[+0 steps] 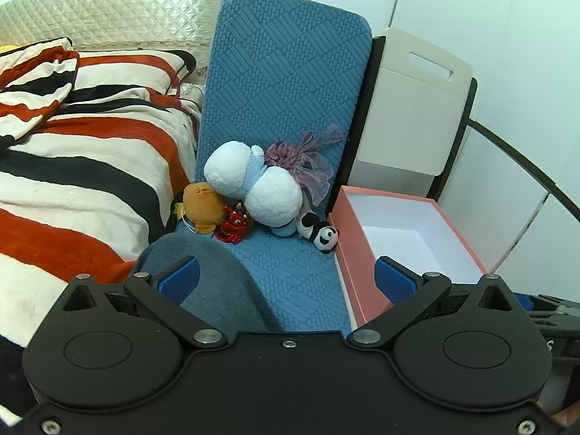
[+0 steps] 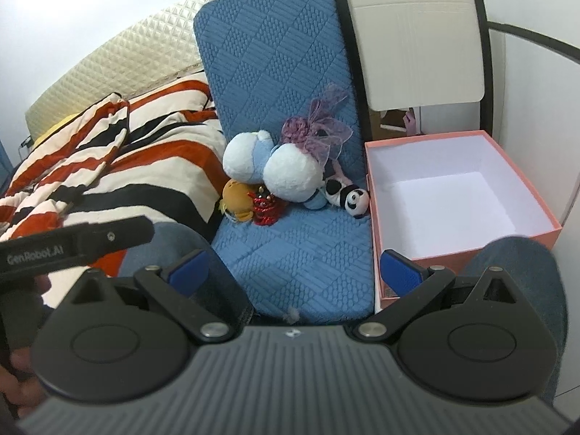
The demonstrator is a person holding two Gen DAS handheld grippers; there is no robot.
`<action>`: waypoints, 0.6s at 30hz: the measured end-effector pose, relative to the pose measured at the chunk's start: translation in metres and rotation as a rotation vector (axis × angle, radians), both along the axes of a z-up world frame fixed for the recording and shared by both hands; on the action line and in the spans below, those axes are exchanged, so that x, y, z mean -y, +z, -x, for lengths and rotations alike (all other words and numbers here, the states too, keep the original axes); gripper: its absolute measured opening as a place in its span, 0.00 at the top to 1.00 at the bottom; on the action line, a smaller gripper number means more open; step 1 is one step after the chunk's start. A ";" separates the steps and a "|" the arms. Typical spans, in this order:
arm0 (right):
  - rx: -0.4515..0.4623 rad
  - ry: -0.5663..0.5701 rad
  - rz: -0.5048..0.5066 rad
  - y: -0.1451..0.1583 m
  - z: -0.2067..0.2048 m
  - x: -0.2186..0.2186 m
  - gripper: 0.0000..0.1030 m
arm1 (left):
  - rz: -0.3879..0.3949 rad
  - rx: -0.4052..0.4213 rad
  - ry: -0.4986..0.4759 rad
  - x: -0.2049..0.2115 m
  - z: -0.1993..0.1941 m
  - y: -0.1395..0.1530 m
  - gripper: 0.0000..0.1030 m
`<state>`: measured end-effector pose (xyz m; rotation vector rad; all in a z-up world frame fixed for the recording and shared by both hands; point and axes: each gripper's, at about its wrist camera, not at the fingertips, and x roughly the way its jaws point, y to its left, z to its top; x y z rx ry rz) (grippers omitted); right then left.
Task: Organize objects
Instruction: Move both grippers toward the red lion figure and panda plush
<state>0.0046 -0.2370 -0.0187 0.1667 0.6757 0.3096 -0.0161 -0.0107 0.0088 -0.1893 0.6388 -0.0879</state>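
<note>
A pile of small toys lies on a blue textured cushion: a white and pale blue plush, an orange plush, a red shiny figure, a panda plush and a purple ribbon bow. An open pink box with a white inside stands to the right of the cushion. My left gripper is open and empty, well short of the toys. My right gripper is open and empty too. The right wrist view shows the plush, panda and box.
A striped red, black and cream blanket covers the bed at left, with a quilted cream pillow behind. A beige chair back stands behind the box. The left gripper's body shows at the left of the right wrist view.
</note>
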 end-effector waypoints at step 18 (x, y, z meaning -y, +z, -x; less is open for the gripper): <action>-0.011 0.034 0.016 -0.022 -0.029 0.004 0.00 | 0.000 -0.052 0.089 -0.012 -0.031 -0.044 0.00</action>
